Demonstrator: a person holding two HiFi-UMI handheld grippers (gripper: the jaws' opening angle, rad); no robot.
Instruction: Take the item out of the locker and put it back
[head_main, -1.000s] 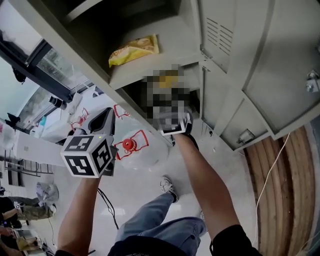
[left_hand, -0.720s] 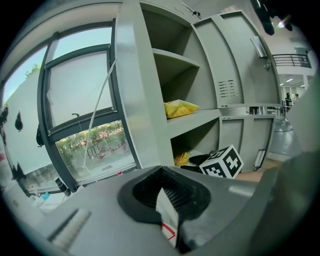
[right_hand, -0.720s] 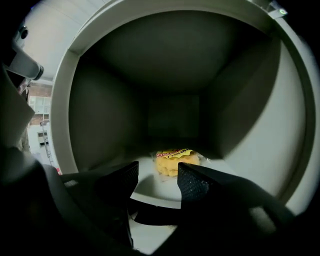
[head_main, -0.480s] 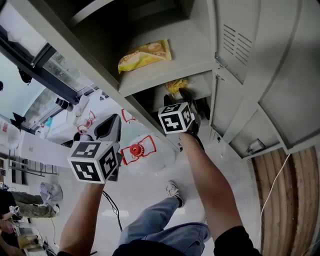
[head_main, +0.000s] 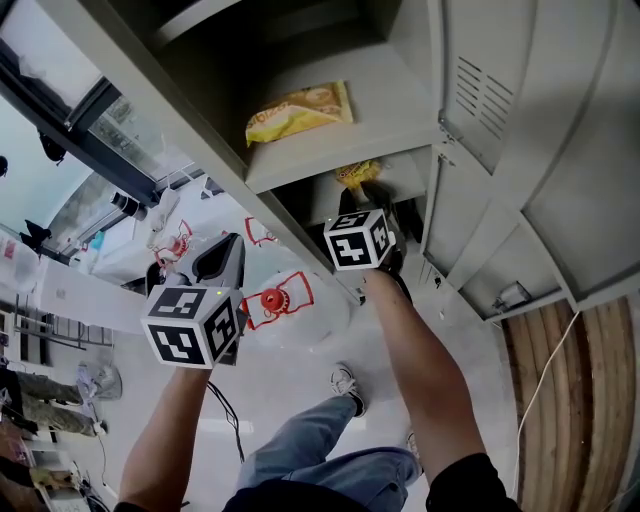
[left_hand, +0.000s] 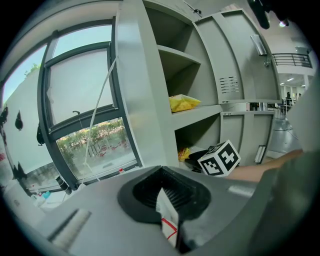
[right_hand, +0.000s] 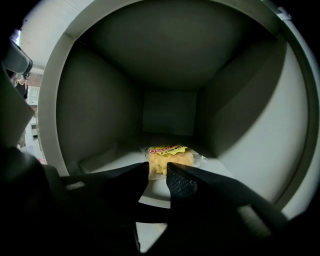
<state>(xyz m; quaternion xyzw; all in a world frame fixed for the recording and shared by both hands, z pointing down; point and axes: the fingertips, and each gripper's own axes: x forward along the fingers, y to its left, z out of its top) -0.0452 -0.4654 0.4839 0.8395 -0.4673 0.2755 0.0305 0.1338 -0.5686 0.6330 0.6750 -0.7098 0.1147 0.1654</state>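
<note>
A yellow snack packet (right_hand: 170, 156) lies on the floor of the lower locker compartment (head_main: 395, 185), where it also shows as a yellow spot (head_main: 356, 172). My right gripper (right_hand: 159, 171) reaches into that compartment, its marker cube (head_main: 358, 240) just outside. Its jaws have just been closing, and now they pinch the packet's near end. My left gripper (head_main: 225, 256) hangs outside the locker at the left. It is shut on a clear plastic bag with red print (head_main: 275, 298), and a strip of that bag (left_hand: 167, 220) shows between the pads.
A larger yellow snack bag (head_main: 300, 108) lies on the shelf above. Open grey locker doors (head_main: 520, 110) stand to the right. A window frame (left_hand: 115, 100) borders the locker on the left. Below are the person's legs and a shoe (head_main: 343, 380), and a cable (head_main: 540, 350) on wooden flooring.
The right gripper's cube has edged a little toward the lower compartment, and the packet shows clearly now. The left gripper and its bag have stayed in place.
</note>
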